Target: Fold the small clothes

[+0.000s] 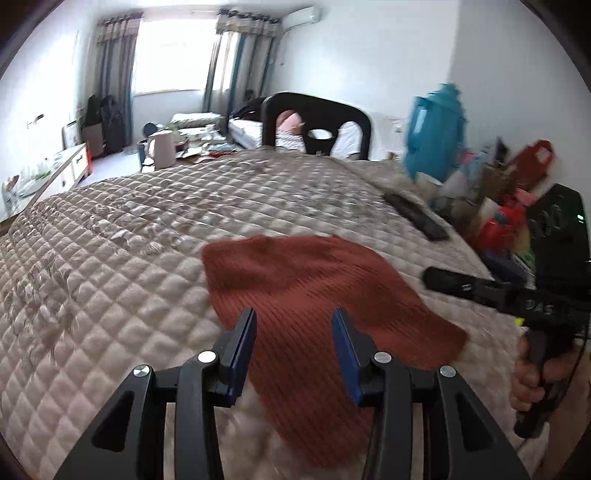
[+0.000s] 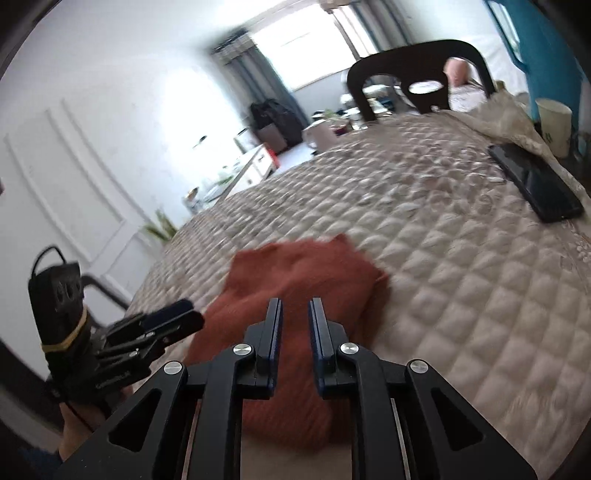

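The rust-red knitted garment (image 2: 295, 280) is motion-blurred, its near edge hidden behind the right gripper (image 2: 295, 314); clutter (image 1: 498, 206) beside the bed smears beyond telling; a hand (image 1: 526, 376) is half hidden behind its gripper's grip.

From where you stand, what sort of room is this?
Most likely a lived-in bedroom. A wide bed with a quilted beige bedspread fills the view, a rust-red knitted garment lies on it, and a curtained window with a wall air conditioner stands at the far end.
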Motion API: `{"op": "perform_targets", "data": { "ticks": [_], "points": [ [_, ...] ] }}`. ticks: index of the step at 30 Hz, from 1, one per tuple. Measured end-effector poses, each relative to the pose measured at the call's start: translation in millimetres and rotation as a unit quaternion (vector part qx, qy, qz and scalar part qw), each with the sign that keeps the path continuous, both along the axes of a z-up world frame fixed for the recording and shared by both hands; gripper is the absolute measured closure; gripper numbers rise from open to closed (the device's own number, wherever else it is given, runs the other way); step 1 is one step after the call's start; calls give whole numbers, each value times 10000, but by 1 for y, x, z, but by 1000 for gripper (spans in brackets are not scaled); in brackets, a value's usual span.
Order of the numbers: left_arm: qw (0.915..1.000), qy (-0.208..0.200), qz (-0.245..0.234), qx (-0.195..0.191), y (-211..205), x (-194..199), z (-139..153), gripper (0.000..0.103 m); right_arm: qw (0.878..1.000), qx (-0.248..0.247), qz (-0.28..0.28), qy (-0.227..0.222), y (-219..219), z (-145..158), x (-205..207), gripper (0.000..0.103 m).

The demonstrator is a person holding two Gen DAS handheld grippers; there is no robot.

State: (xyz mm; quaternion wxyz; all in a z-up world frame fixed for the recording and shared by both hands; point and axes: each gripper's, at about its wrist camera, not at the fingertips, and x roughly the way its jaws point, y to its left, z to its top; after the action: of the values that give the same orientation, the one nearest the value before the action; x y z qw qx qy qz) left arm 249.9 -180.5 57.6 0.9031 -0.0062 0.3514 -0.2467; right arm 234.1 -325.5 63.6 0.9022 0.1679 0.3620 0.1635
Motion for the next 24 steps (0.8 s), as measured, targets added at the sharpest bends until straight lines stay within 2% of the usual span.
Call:
{"op": "perform_targets", "data": {
  "ticks": [2, 5, 7, 8, 10, 14, 19, 22, 23, 24],
  "points": [
    [9999, 23, -148, -23, -2, -15, -4, 57, 9999, -36, 133, 91, 6, -6, -7, 89],
    [9994, 67, -293, 168, -12, -26, -18, 57, 9982, -393, -101, 448, -4, -31, -1, 87],
    [9993, -61, -239, 279, -16, -26, -20, 57, 9988, -56, -129, 469, -13, -37, 1, 85],
    [9994, -37, -214, 283, -16, -26, -19, 57, 9986, 39, -181, 502, -16, -35, 0, 85],
    [9996, 19, -128, 260, -14, -28, -14, 59, 9991, -149, -174, 348, -9, -25, -7, 85],
    [9996, -116, -190, 159, -9, -54, -6, 59, 9997, -236, 12, 79, 7, -8, -31, 85],
    [9997, 108, -156, 159, -14, -60, -27, 59, 9980, -588, 222, 4, 24, -13, -45, 85],
    [9997, 103, -165, 145, -14, -61, -26, 59, 9950, -972, -132, 183, 11, -25, -40, 85],
    [9997, 116, -188, 104, -14, -60, -25, 59, 9944, -1011, -244, 198, 4, -25, -39, 85],
    [9997, 121, -201, 79, -13, -60, -25, 59, 9957, -845, -329, 201, -7, -24, -39, 85]
  ]
}}
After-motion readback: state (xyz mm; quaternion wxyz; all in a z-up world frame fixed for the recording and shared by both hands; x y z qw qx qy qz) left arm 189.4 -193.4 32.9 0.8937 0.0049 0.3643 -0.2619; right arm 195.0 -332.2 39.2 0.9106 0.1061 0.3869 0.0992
